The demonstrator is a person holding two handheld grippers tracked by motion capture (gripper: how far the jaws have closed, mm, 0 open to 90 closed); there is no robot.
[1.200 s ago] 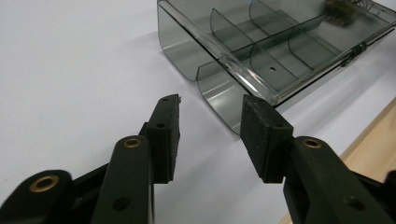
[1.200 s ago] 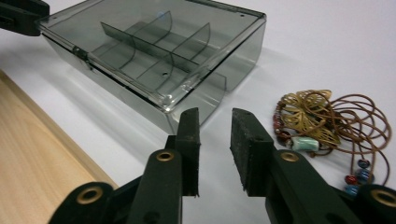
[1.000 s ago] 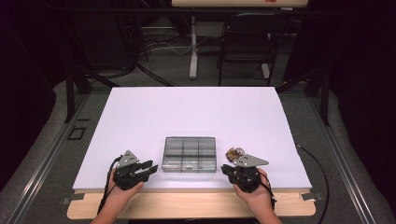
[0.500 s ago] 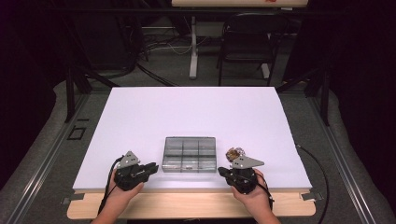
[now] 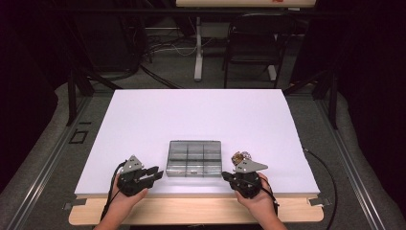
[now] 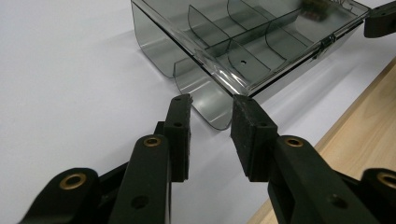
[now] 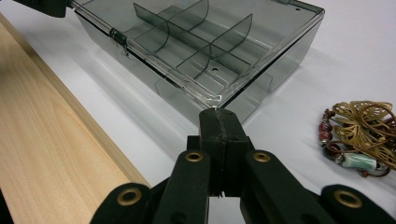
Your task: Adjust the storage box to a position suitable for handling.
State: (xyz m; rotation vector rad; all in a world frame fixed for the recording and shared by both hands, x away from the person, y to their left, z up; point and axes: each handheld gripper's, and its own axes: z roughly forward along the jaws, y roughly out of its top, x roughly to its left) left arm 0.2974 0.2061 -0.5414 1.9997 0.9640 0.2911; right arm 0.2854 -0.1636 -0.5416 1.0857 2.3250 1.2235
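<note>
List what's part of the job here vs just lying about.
In the job:
- clear compartment box, lid shut
- left gripper, open, by the box's corner
- right gripper, shut, at the other near corner
- brass jewellery piece beside the box

Lying about:
- chair
- floor cables

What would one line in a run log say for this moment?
left gripper: open, at near corner of closed clear divided box | right gripper: shut, empty, at the opposite near corner | brass jewellery: on table, beside box
</note>
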